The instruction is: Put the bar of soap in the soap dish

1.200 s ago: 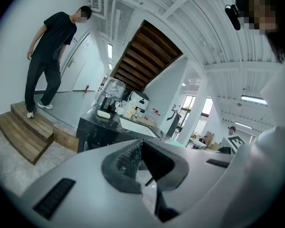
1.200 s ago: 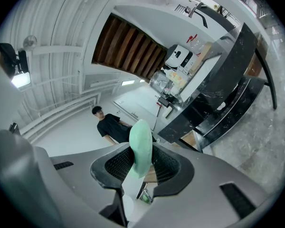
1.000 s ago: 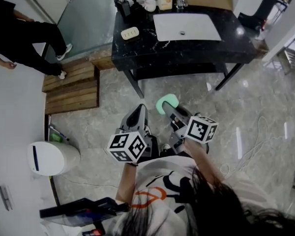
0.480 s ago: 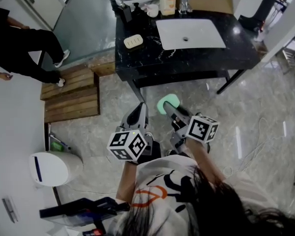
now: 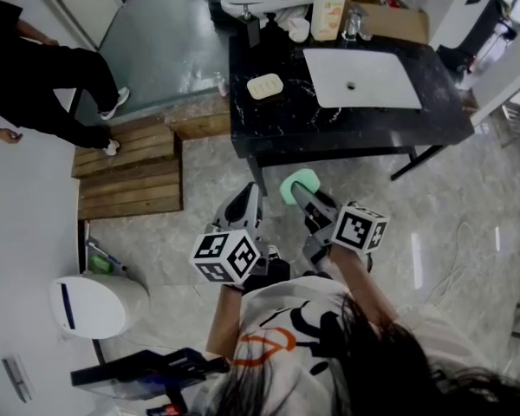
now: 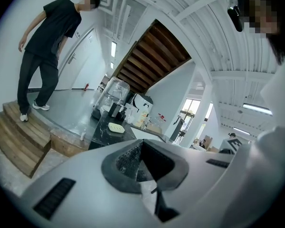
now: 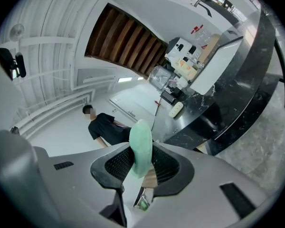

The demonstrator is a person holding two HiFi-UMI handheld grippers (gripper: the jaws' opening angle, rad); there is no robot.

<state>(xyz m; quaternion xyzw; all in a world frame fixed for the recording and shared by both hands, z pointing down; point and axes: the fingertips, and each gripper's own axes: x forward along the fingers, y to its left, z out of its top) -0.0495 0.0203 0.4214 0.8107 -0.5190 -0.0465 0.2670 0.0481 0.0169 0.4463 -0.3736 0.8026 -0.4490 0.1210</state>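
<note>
A pale green bar of soap stands on edge between the pads of my right gripper, which is shut on it above the floor, short of the counter. In the right gripper view the soap sticks up past the pads. The cream soap dish lies on the left part of the black marble counter; it also shows far off as the dish and the dish. My left gripper hangs beside the right one, shut with nothing in it.
A white sink is set in the counter, with bottles and a cup at its back edge. Wooden steps lie left of the counter, where a person in black stands. A white bin sits at the lower left.
The counter and dish have shifted right and lower in the head view, so I stand closer to them. Both grippers keep their pose, the right one still holding the soap.
</note>
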